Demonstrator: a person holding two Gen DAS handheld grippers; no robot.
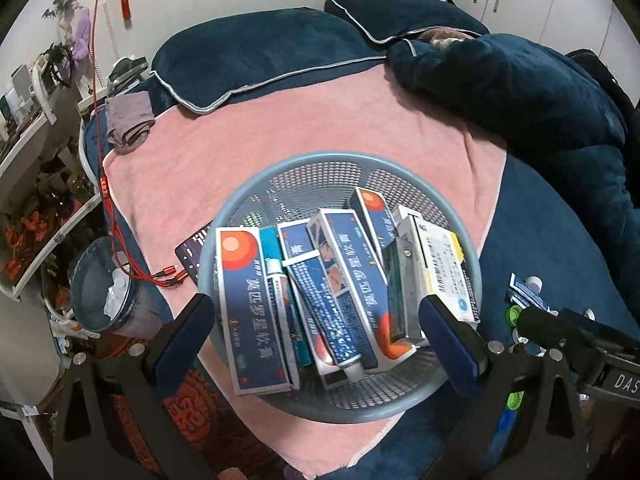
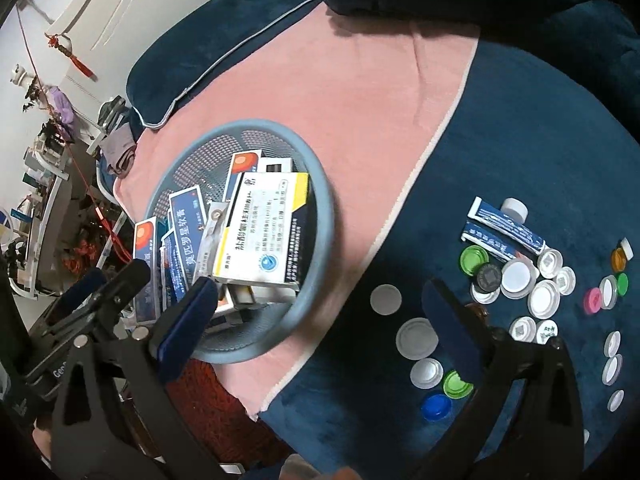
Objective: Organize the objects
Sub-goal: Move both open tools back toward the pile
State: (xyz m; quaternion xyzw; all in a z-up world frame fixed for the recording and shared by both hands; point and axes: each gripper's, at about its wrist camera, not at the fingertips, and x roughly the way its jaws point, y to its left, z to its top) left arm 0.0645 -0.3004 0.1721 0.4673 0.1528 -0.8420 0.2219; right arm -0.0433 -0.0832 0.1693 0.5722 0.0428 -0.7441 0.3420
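Note:
A round blue-grey mesh basket (image 1: 340, 158) stands on a pink towel and holds several medicine boxes and tubes: a blue box with an orange disc (image 1: 252, 308), a blue tube (image 1: 332, 308) and a white-and-yellow box (image 1: 444, 268). My left gripper (image 1: 320, 336) hovers over the basket, open wide, with nothing pinched. In the right wrist view the basket (image 2: 326, 216) sits left of centre, the white-and-yellow box (image 2: 264, 232) on top. My right gripper (image 2: 320, 320) is open beside the basket's near rim. Two blue tubes (image 2: 508, 228) and several bottle caps (image 2: 516, 280) lie on the dark blue blanket to the right.
The pink towel (image 1: 320, 120) covers the bed's middle, with dark blue pillows (image 1: 256, 60) behind and a bunched quilt (image 1: 540, 100) at the right. A dark phone (image 1: 196, 248) and red cable (image 1: 120, 240) lie left of the basket. A bin (image 1: 108, 292) and shelves stand beside the bed.

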